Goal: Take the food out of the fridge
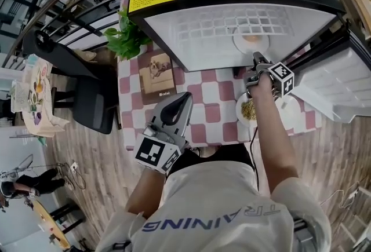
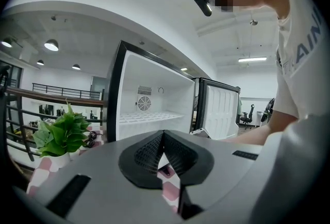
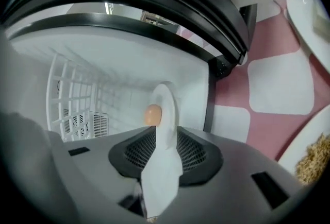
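We see the right gripper (image 3: pixel 165 131) with its fingers (image 3: pixel 195 150) at a narrow gap, clamped on the rim of a white plate (image 3: pixel 167 98). The rim fills the gap, with one pad on each face. In the right gripper view the plate shows edge-on and runs straight out from the fingertips into the fridge (image 3: pixel 103 58).

The food sits on the plate just past the fingertips, on the face to the left in that view. It is small, round, smooth and orange-tan. We think it's an egg (image 3: pixel 152 114), but it's too blurred to be sure.

In the head view the plate (image 1: pixel 238 43) lies flat on the white wire shelf (image 1: pixel 203 28), and the right gripper (image 1: pixel 259 66) is at its near rim.

The left gripper (image 2: pixel 164 134) has its fingers (image 2: pixel 148 153) fully together, tips touching, with nothing between them. In the head view the left gripper (image 1: pixel 185 96) hangs over the near edge of the desk (image 1: pixel 203 97), well apart from the plate and egg.

Materials:
- **Finger pads:** black, ribbed mesh, wedge-shaped.
- **Gripper bodies:** smooth grey plastic.
- **Plate:** thin, glossy, round.
- **Fridge:** white inside, black shell.
- **Desk:** pink-and-white check cloth.

A second plate (image 1: pixel 248 110) holding tan grainy food rests on the desk just behind the right fingers.
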{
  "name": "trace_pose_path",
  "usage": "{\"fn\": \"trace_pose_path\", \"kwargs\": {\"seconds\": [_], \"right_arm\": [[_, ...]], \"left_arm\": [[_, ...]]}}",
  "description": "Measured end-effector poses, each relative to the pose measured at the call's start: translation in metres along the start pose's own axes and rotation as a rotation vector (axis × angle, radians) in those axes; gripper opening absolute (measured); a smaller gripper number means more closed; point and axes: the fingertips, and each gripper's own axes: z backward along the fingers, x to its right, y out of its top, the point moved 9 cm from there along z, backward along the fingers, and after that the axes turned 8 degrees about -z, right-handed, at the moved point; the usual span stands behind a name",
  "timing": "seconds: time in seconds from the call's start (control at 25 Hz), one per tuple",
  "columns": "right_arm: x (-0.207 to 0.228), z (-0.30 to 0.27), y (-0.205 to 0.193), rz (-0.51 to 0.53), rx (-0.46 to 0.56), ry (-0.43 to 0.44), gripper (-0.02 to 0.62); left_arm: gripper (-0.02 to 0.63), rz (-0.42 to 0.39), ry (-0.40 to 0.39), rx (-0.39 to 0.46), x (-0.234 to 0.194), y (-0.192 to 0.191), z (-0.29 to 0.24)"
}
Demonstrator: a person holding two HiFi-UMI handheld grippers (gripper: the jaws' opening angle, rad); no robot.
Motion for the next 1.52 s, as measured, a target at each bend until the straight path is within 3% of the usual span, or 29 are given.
{"fn": "trace_pose_path", "kwargs": {"seconds": [0.48,0.6,0.84,1.52], "right_arm": [[0.002,-0.017,0.004,-0.038,0.045,-0.042,0.112],[0.005,-0.016,0.003,-0.035,0.054,-0.053,0.038],[0.009,0.000,-0.002,-0.031,0.051,0.002,0.034],[0.040,0.036,-0.014,-0.024,0.056,0.010,0.041]], "left_arm": [[0.008,-0.006,0.039,-0.013,-0.012,-0.001,0.010],[0.008,-0.007,0.038,-0.017,-0.014,-0.002,0.011],[0.008,-0.009,0.013,-0.014,-0.017,-0.001,0.012],[0.008,-0.007,-0.040,-0.013,-0.020,-0.005,0.016]]}}
